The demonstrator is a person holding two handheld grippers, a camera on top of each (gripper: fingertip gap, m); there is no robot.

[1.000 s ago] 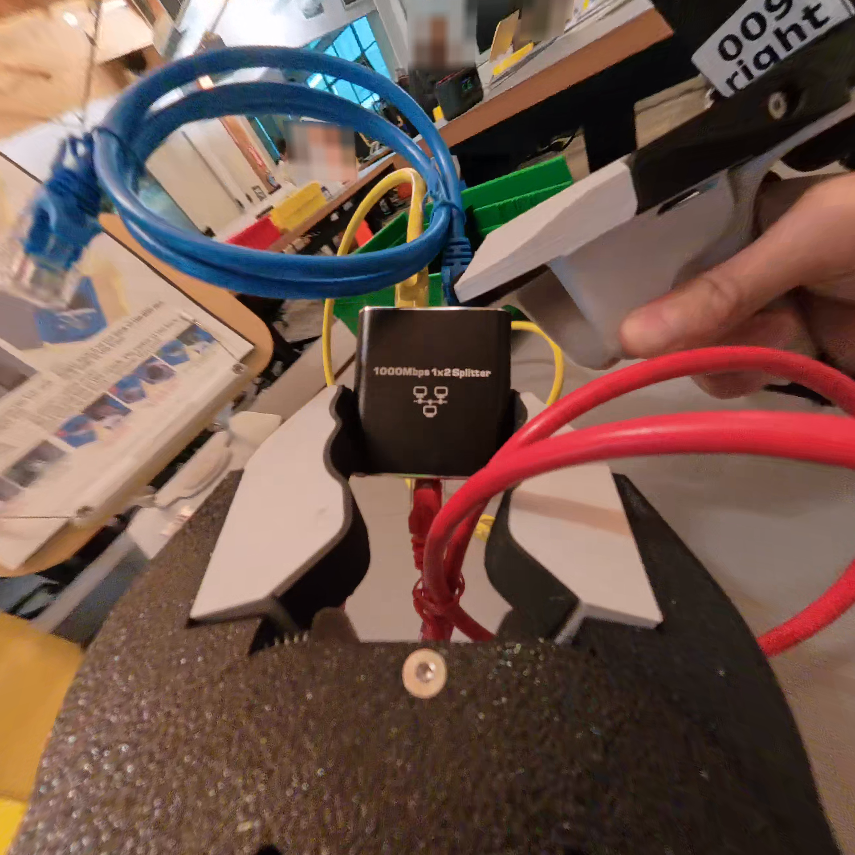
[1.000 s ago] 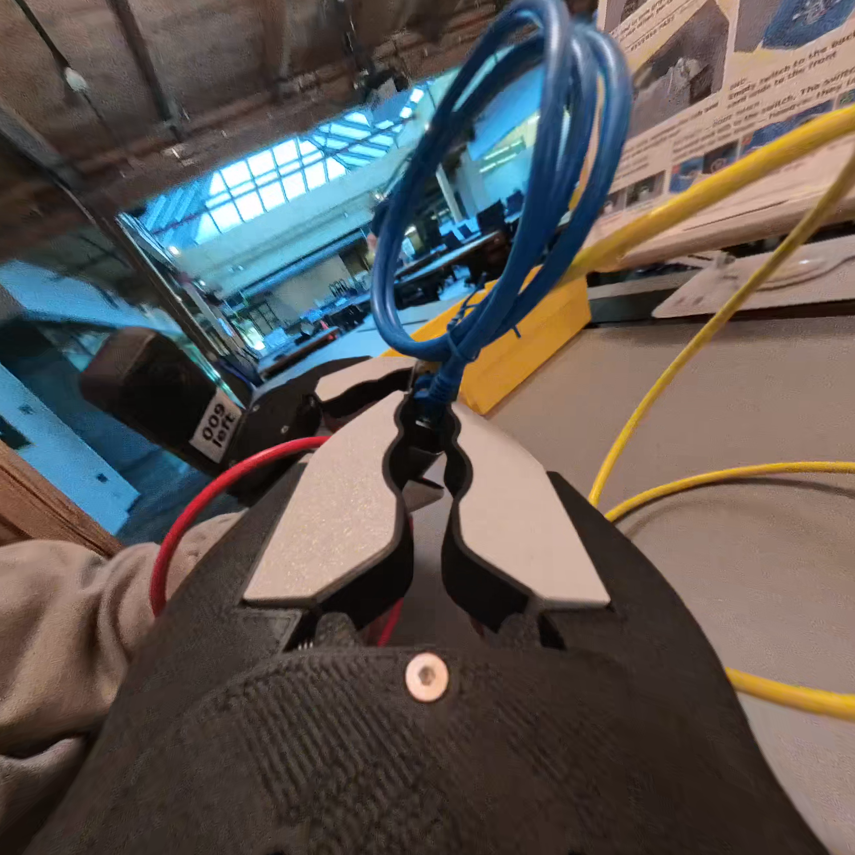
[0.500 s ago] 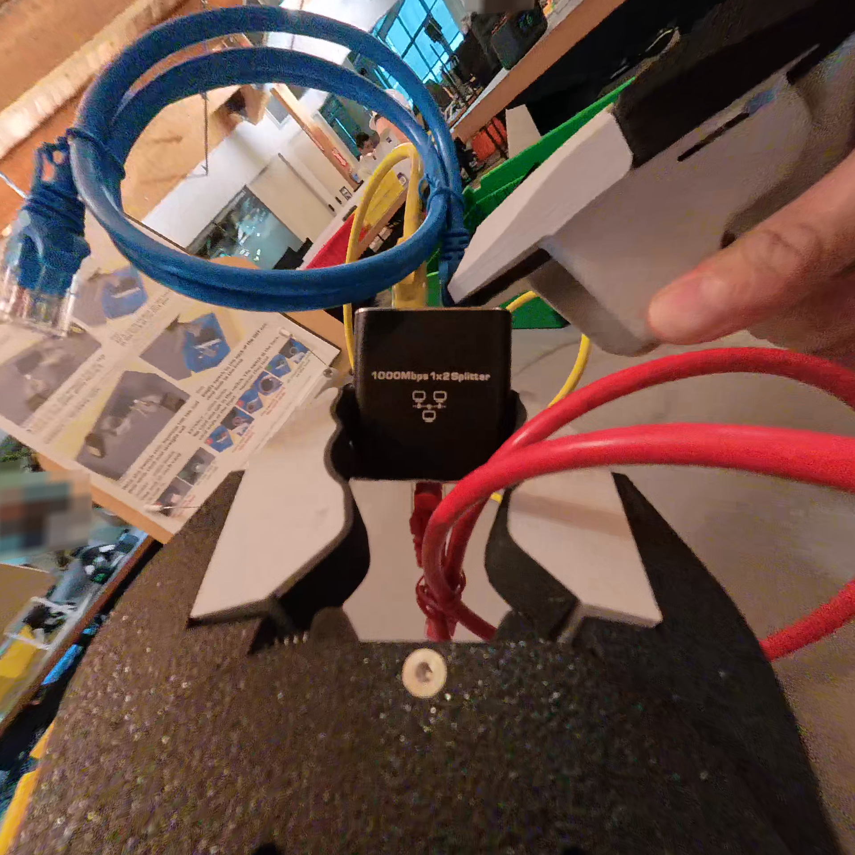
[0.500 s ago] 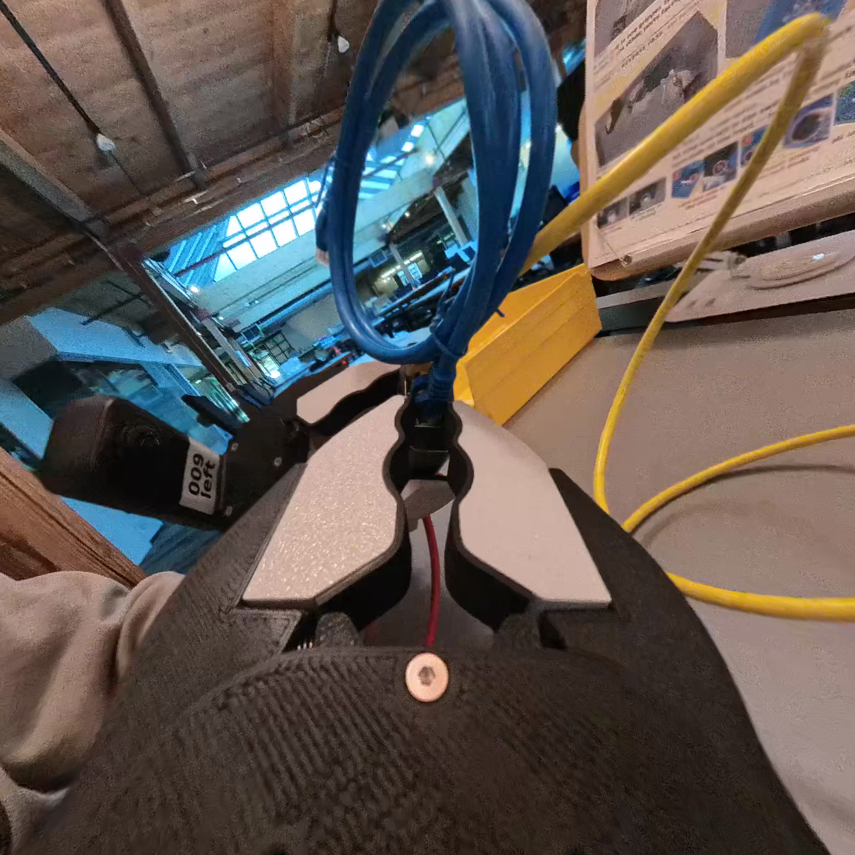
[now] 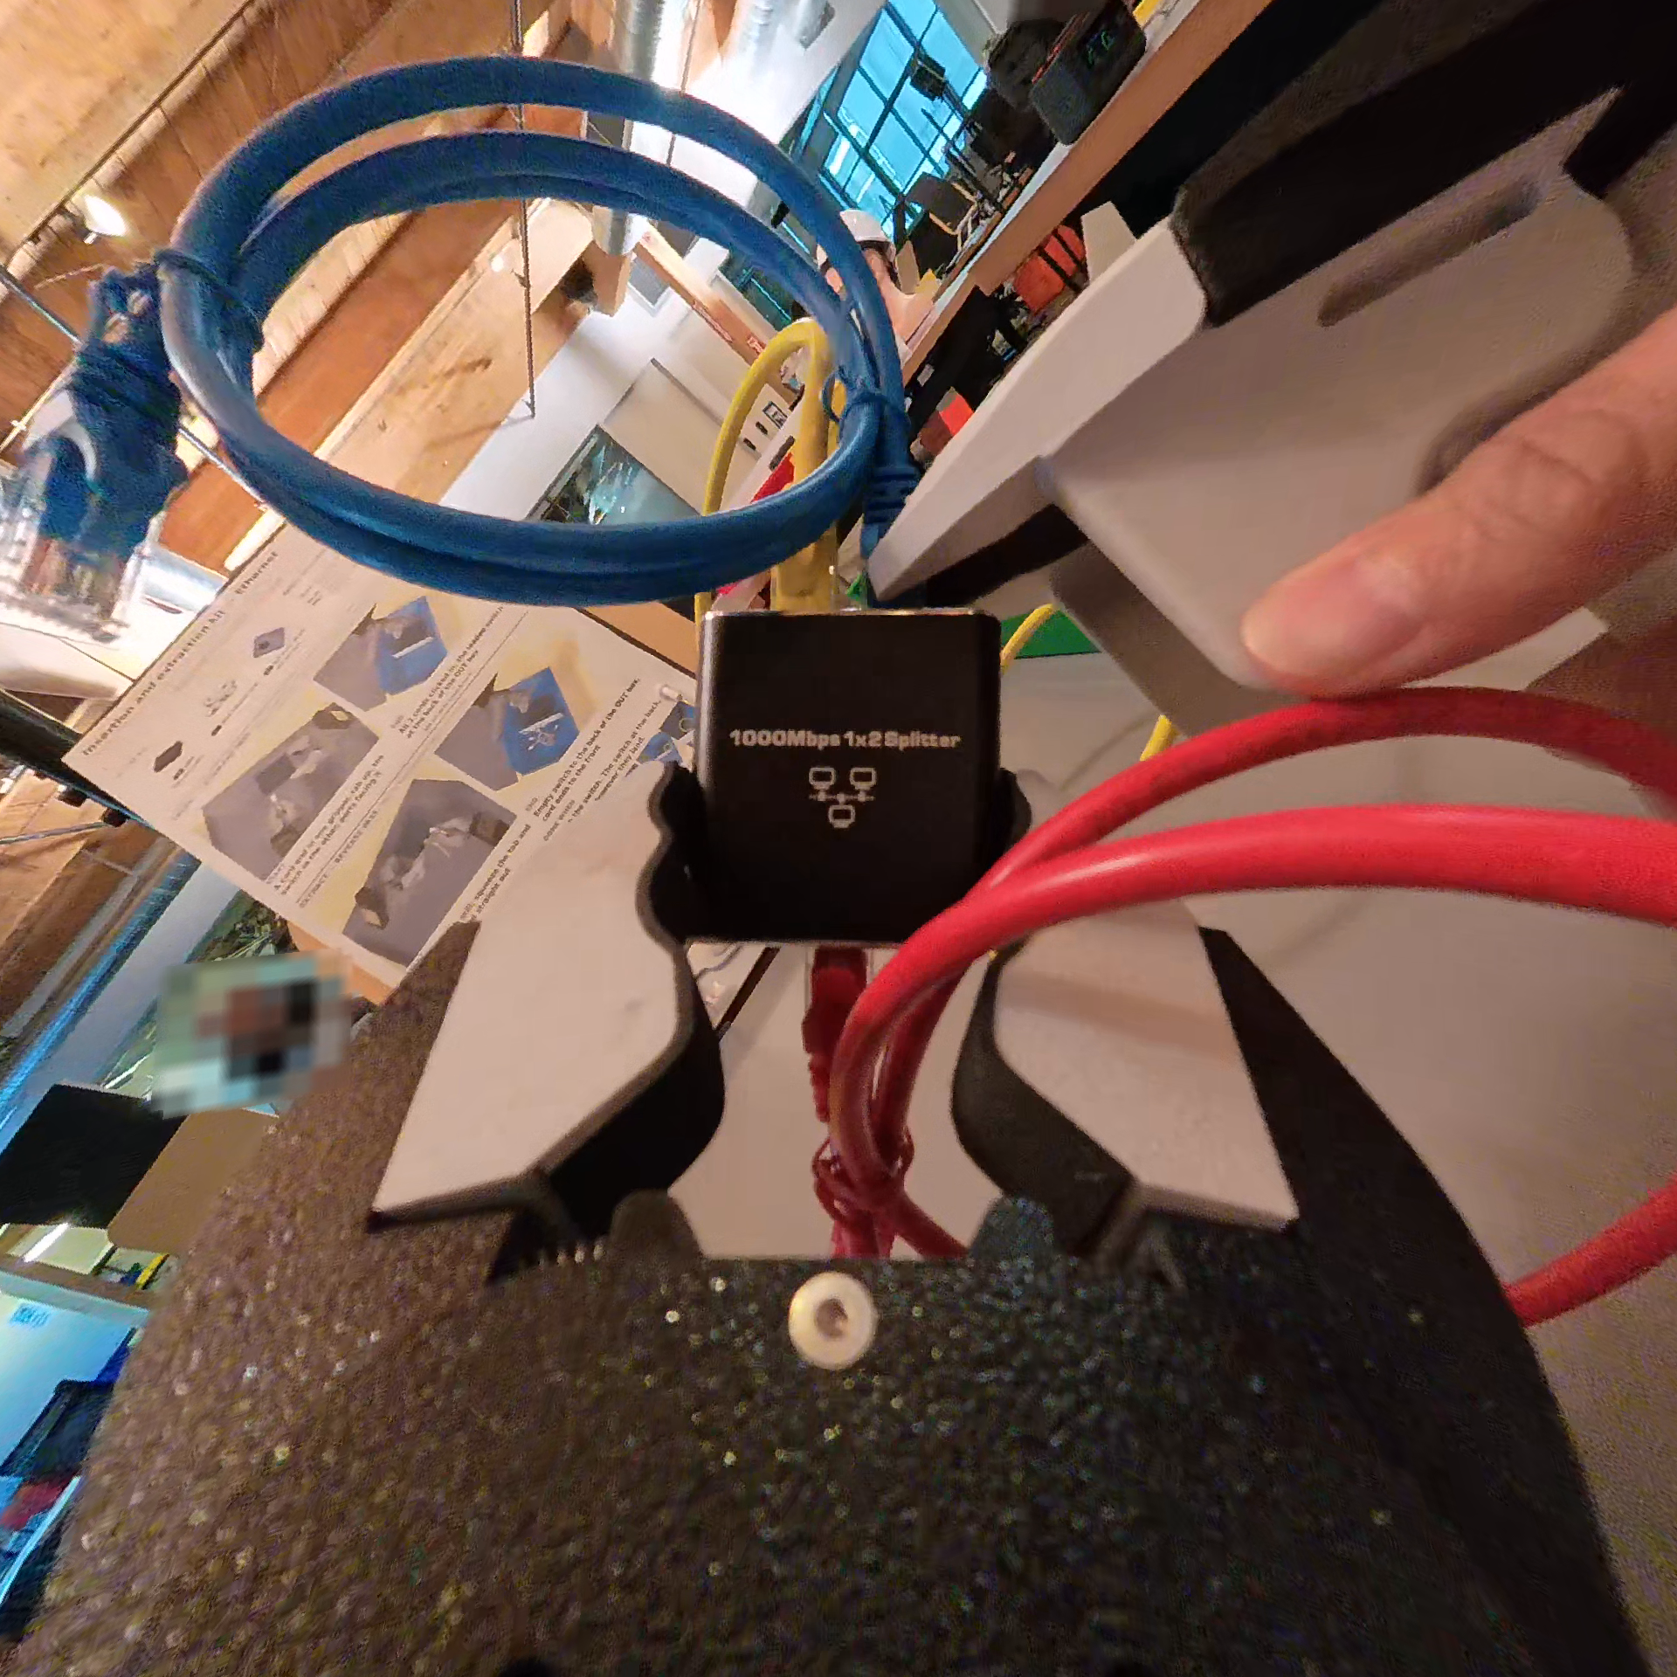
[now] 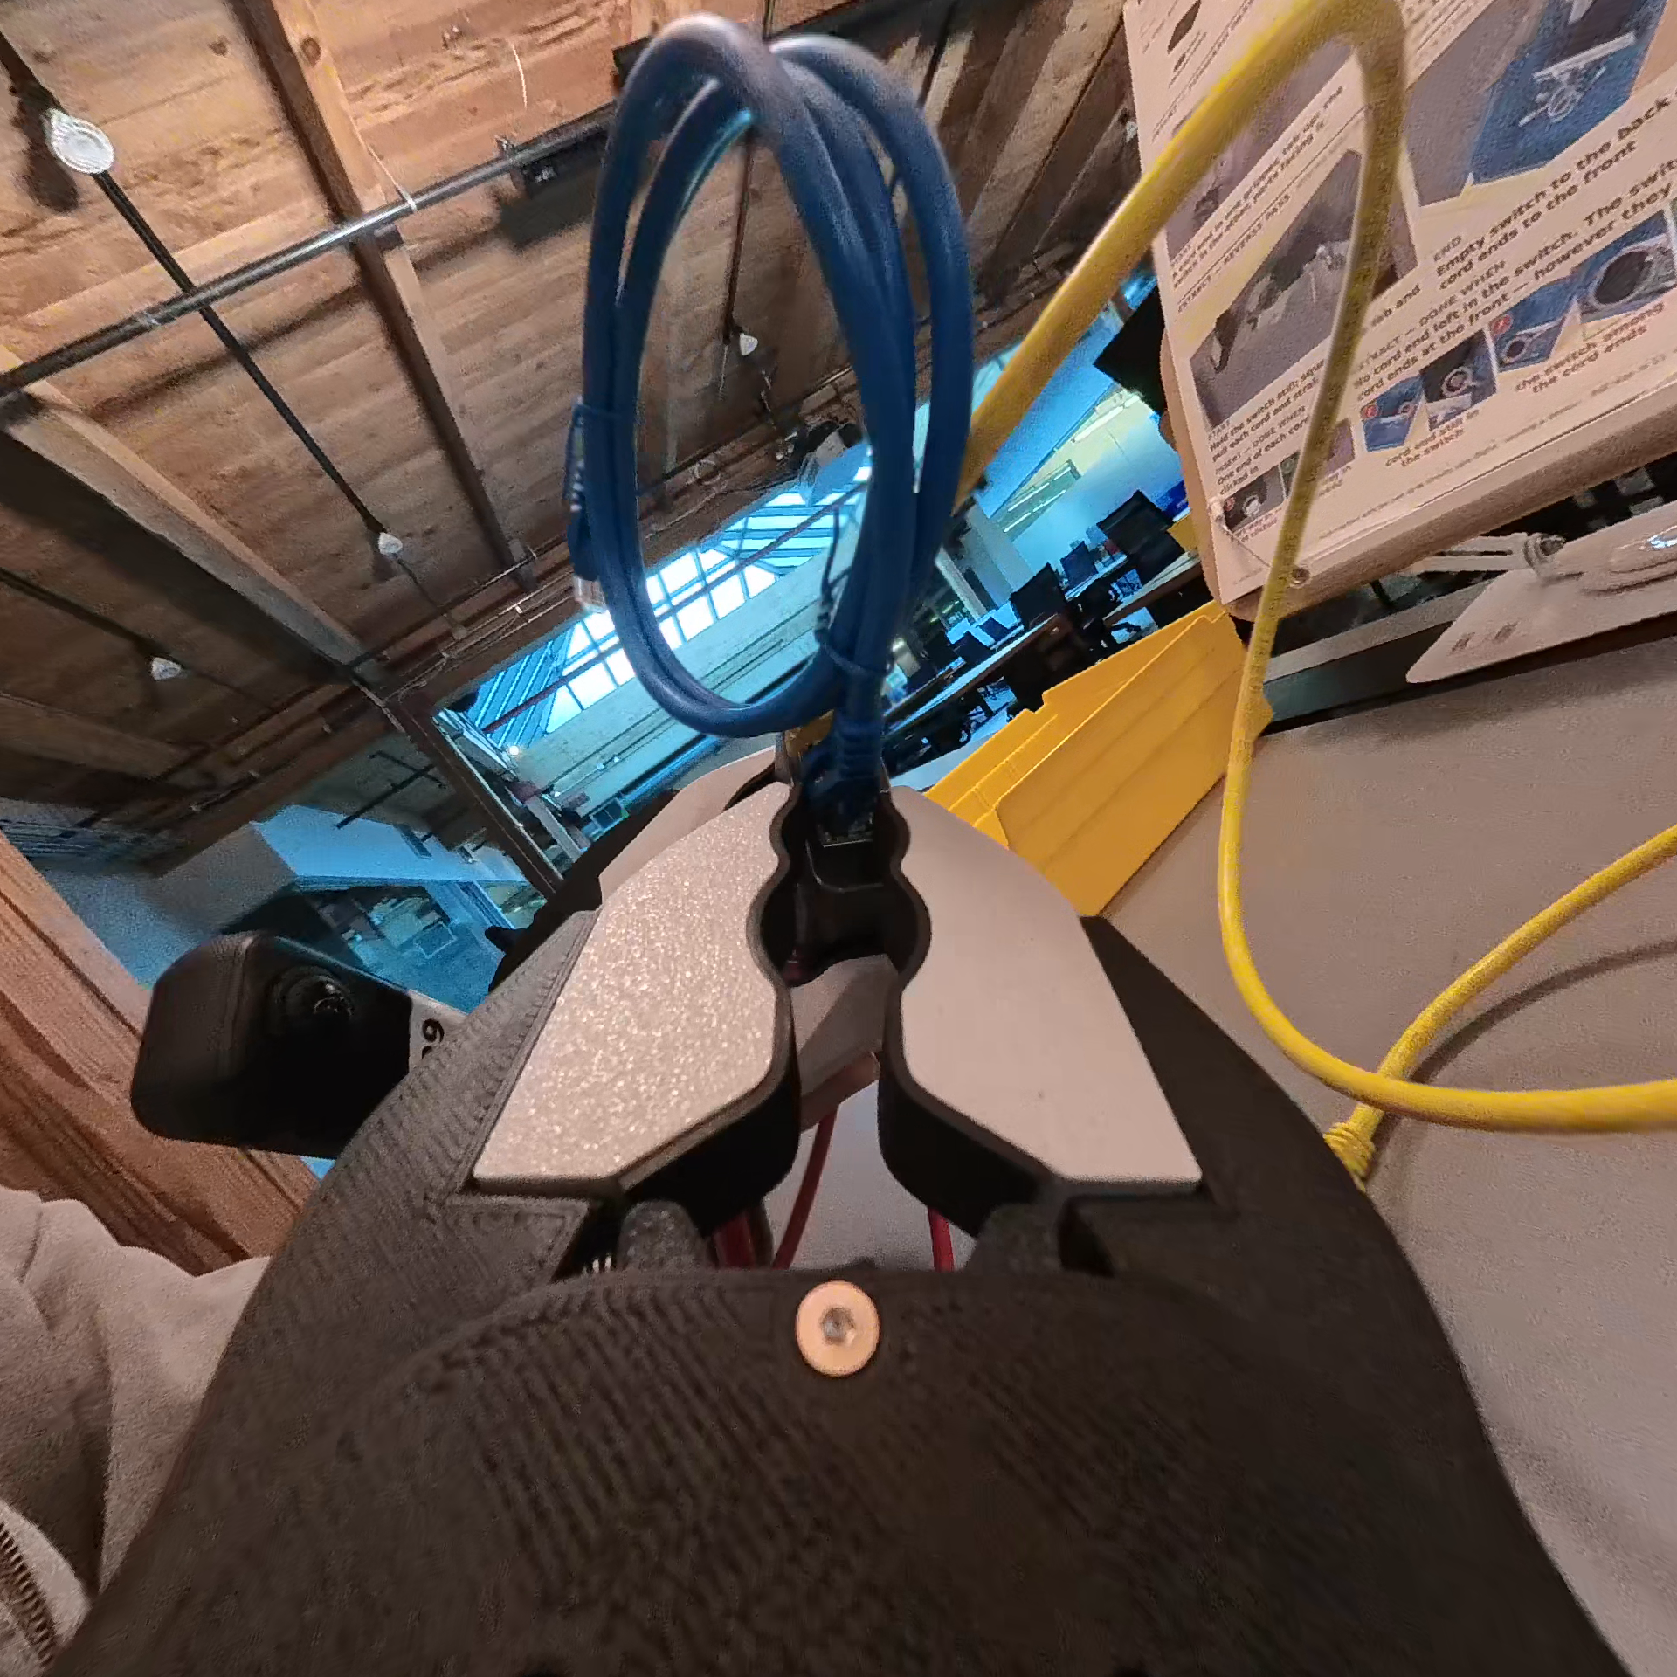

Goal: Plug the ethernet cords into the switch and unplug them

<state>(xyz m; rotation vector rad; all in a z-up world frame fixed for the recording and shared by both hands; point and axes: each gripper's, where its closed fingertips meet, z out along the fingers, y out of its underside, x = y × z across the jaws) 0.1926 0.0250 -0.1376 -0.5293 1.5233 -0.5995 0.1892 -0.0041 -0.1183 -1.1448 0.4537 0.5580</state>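
— So, what do the jaws hold?

— The left gripper [image 5: 839,817] is clamped across the sides of the small black ethernet switch [image 5: 848,776], which sits at the centre of the left wrist view, off the table. The right gripper [image 6: 839,839] is pinched shut on the plug of the blue ethernet cord [image 6: 844,771], at the switch's far face, toward 12 o'clock.

— How will it all handle?

— I'd judge the switch a light, rigid box with smooth faces, so it could twist in the grip under a sideways pull. The plug is hard plastic with a thin latch tab, which looks fragile; take it by the plug body, never by the cord.

— And further out?

— The blue cord's tied coil springs up toward 11 o'clock, stiff enough to hold its loop. A yellow ethernet cord [image 5: 799,544] is seated beside it in the far face. A red ethernet cord [image 5: 1270,817] enters the near face and loops off toward 3 o'clock. An instruction sheet [image 5: 381,726] lies at 9 o'clock.
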